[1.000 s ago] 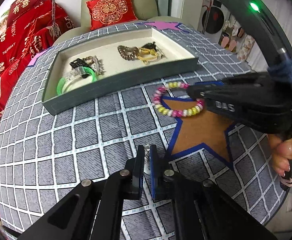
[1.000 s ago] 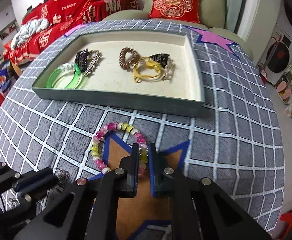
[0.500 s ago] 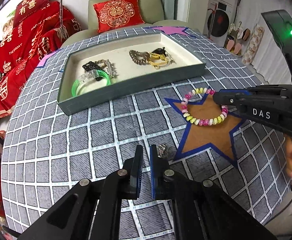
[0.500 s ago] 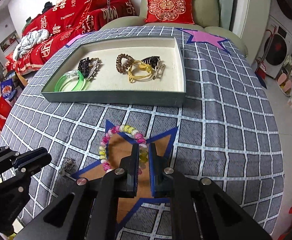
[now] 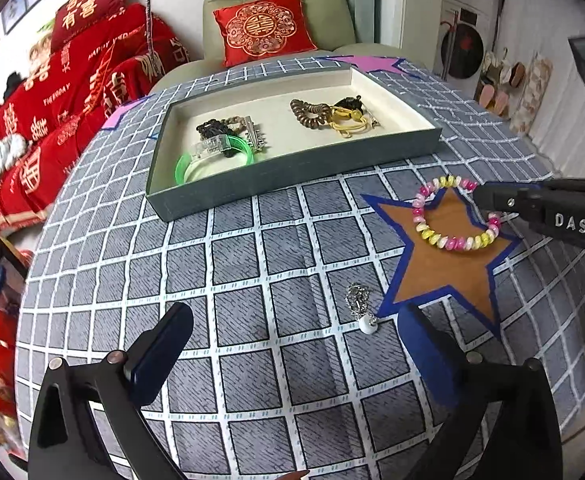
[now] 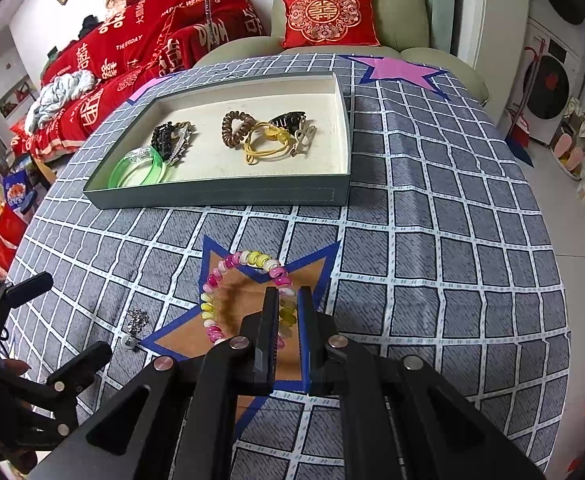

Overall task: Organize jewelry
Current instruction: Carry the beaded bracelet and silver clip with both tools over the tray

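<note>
Right wrist view showed the right gripper [image 6: 284, 316] with its fingers drawn narrow around the near side of the pink, yellow and white beaded bracelet [image 6: 244, 296], which lay on the brown, blue-edged star patch [image 6: 244, 312] of the grey checked tablecloth [image 6: 432, 240]. The left gripper [image 5: 292, 344] stood wide apart and held nothing, with the small silver chain with a white bead [image 5: 358, 306] lying just beside the star's left point. The grey rectangular tray with a cream lining [image 6: 220, 196], holding other jewelry, sat beyond the star.

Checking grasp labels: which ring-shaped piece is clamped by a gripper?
The pink-and-yellow beaded bracelet on the brown star, pinched by the right gripper; the green bangle lies untouched in the tray.
</note>
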`<state>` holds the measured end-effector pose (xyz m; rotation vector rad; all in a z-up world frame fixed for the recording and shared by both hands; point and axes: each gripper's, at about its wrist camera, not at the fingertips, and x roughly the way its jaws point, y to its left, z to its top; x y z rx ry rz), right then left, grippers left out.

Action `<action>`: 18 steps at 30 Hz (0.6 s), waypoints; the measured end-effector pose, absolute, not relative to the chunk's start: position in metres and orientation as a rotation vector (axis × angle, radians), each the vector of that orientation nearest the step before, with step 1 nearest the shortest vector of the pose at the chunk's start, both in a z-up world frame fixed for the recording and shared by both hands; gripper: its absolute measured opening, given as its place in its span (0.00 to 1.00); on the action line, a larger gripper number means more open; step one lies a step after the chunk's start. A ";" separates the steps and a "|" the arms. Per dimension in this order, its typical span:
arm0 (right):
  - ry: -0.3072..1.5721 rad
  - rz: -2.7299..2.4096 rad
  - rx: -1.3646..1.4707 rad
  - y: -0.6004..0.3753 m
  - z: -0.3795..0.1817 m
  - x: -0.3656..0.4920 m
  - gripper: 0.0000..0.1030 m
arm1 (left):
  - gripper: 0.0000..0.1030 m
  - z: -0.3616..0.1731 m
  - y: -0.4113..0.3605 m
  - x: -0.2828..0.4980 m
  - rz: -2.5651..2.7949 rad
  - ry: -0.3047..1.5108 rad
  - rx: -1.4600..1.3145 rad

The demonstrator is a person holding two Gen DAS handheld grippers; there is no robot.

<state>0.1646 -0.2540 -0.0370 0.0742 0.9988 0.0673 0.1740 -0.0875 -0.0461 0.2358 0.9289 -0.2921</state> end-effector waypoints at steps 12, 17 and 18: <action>0.992 0.061 0.090 -0.260 -0.034 0.160 0.09 | 0.57 -0.064 -0.118 0.173 -0.413 1.015 0.279; 0.983 0.064 0.095 -0.261 -0.030 0.157 0.09 | 0.19 -0.062 -0.120 0.165 -0.458 1.010 0.269; 0.981 0.065 0.098 -0.261 -0.029 0.157 0.09 | 0.19 -0.061 -0.118 0.164 -0.471 1.009 0.252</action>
